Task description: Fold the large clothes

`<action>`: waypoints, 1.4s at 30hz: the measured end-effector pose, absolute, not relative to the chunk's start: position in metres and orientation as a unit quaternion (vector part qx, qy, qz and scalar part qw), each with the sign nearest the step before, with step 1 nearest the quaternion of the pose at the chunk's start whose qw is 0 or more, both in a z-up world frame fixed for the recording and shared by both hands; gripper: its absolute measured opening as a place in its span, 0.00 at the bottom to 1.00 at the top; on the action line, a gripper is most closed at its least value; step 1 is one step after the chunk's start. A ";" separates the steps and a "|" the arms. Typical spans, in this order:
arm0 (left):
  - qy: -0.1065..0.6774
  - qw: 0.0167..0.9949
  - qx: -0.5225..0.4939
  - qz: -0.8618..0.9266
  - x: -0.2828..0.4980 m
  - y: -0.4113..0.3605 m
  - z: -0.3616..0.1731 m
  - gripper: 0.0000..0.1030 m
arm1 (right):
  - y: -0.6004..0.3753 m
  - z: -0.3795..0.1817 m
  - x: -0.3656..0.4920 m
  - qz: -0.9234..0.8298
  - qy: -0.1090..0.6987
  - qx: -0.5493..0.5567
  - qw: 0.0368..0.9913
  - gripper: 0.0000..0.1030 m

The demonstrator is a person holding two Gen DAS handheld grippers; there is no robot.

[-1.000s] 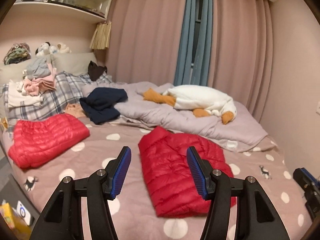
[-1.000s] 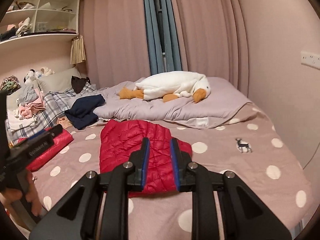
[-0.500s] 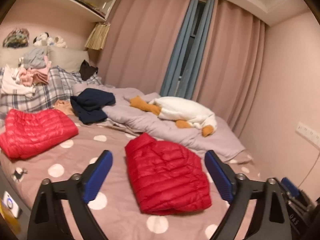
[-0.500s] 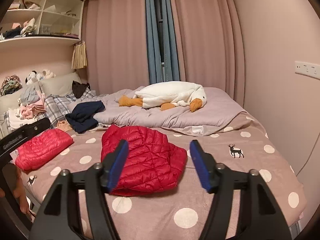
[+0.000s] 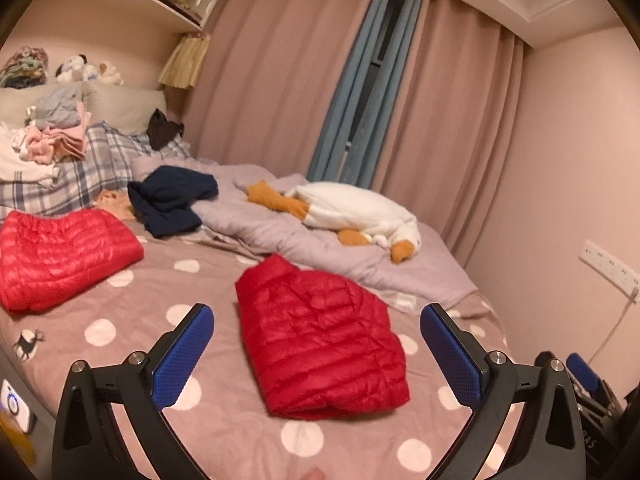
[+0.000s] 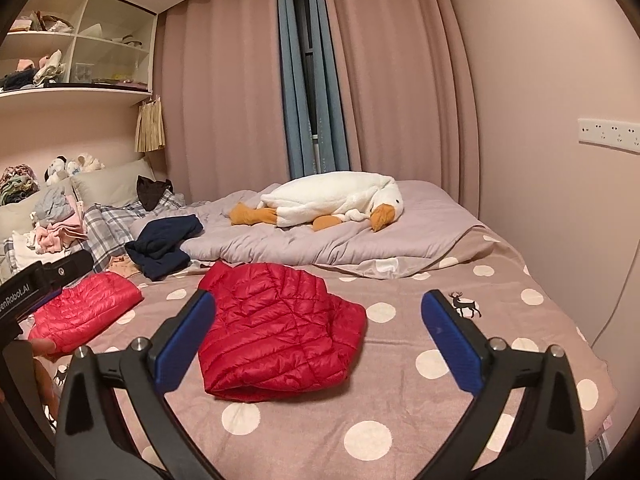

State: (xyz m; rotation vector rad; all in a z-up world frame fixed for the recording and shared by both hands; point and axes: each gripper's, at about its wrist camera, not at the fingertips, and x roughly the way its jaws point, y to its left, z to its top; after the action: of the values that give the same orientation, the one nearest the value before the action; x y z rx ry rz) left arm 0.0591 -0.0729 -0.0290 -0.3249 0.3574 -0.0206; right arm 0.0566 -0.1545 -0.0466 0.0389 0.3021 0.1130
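A folded red down jacket lies on the polka-dot bedspread; it also shows in the right wrist view. A second folded red down jacket lies to its left, also in the right wrist view. My left gripper is open and empty, held above and in front of the middle jacket. My right gripper is open and empty, also held back from that jacket. Neither touches any cloth.
A navy garment and a white goose plush lie on the grey duvet behind. A pile of clothes sits on plaid bedding at the far left. The wall with sockets is on the right.
Both grippers have opened wide; the right one was nearly shut a second ago. Both have pulled back and up from the middle red jacket, which stays folded on the bed.
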 end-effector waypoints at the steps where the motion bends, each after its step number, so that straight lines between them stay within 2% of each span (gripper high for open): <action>1: 0.176 0.971 -0.159 -0.011 0.058 -0.073 -0.029 0.99 | -0.155 -0.046 0.056 0.056 0.150 0.020 0.987 1.00; 6: 0.158 0.978 -0.139 0.006 0.054 -0.081 -0.025 0.99 | -0.156 -0.046 0.058 0.056 0.153 0.020 0.986 1.00; 42: 0.178 0.975 -0.134 -0.003 0.059 -0.080 -0.024 0.99 | -0.144 -0.049 0.065 0.031 0.174 0.000 0.984 1.00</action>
State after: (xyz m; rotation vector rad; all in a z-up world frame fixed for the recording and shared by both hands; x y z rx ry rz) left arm 0.0592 -0.0801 -0.0238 -0.2697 0.3582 -0.0057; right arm 0.0649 -0.1438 -0.0487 -0.0003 0.3497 0.0626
